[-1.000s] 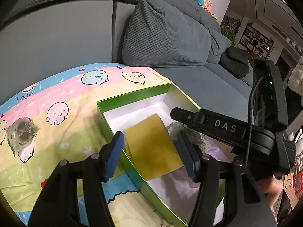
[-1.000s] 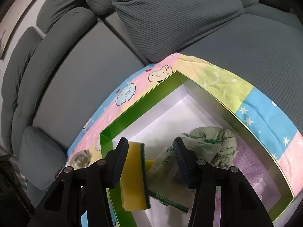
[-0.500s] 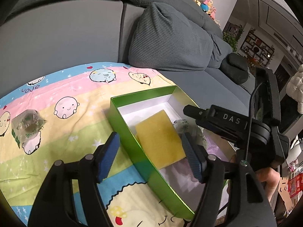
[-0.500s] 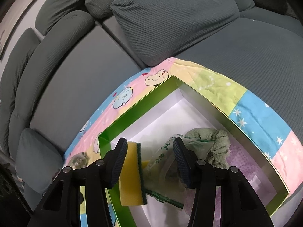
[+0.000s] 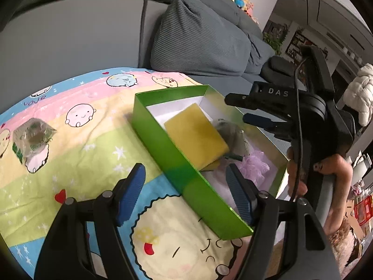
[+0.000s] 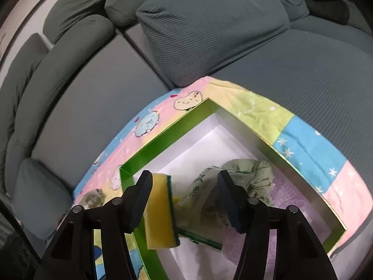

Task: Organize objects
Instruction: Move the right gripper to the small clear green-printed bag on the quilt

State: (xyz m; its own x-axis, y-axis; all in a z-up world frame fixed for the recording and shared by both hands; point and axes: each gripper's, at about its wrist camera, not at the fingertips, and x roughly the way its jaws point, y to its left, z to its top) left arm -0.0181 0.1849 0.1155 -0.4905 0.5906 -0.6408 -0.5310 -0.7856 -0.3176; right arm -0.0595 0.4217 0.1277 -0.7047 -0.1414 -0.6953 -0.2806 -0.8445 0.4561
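A green box (image 5: 163, 142) with a white inside sits on a cartoon-print blanket (image 5: 93, 163). In it a yellow sponge (image 5: 195, 135) with a dark green back leans on edge, beside a clear printed plastic bag (image 5: 230, 137). My left gripper (image 5: 184, 170) straddles the box's near wall, its jaws opening with nothing gripped. My right gripper (image 6: 185, 177) hangs over the box, jaws opening. The sponge (image 6: 160, 219) rests against its left finger and the bag (image 6: 200, 200) lies between the fingers, with no squeeze visible. From the left wrist, that gripper (image 5: 242, 109) shows over the box's far side.
A green cloth (image 6: 254, 172) and a purple cloth (image 6: 291, 200) lie in the box. A small clear packet (image 5: 32, 137) lies on the blanket at the left. Grey sofa cushions (image 5: 198, 37) rise behind. A hand (image 5: 338, 170) grips the right tool.
My left gripper drew back from the box and spread wider; the sponge that stood between its pads now lies beyond them. My right gripper's jaws have widened over the bag.
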